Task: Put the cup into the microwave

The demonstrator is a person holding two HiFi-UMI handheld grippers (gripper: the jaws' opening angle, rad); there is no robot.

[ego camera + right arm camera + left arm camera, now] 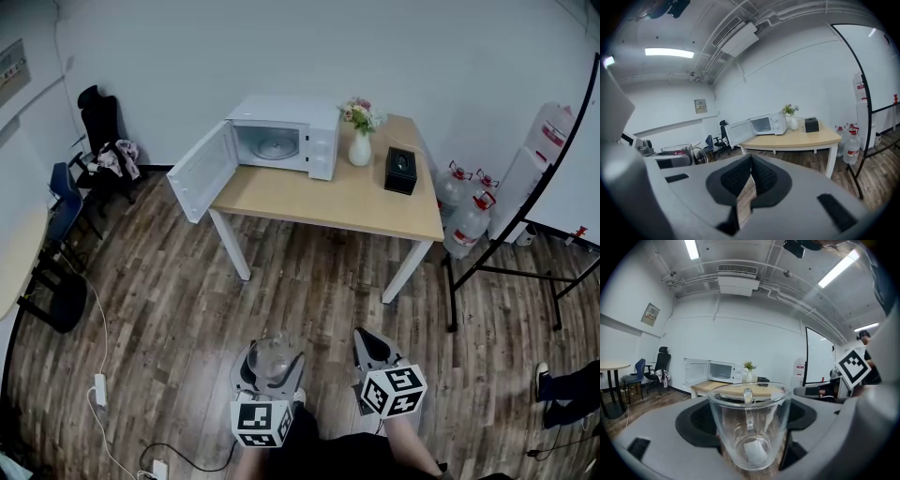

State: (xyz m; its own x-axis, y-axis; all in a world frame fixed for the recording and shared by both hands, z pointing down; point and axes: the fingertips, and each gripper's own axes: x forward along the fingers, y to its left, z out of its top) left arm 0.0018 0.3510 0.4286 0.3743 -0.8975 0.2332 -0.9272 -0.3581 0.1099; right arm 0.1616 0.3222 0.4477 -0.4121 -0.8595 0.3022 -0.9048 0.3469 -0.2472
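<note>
Wooden floor [309,281] bears one table [337,202], and on it stands one microwave [281,136] with its door open. Of two grippers, the left gripper [273,364] pinches one glass cup [749,423], well apart from the microwave; the right gripper [749,180] has its jaws pressed together, empty.

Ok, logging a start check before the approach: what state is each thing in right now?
microwave door, swung wide open
microwave, cavity bare except turntable
cup, upright, gripped, no liquid in it
left gripper, fingers shut on the cup
right gripper, fingers together, empty
vase, upright on the table
</note>
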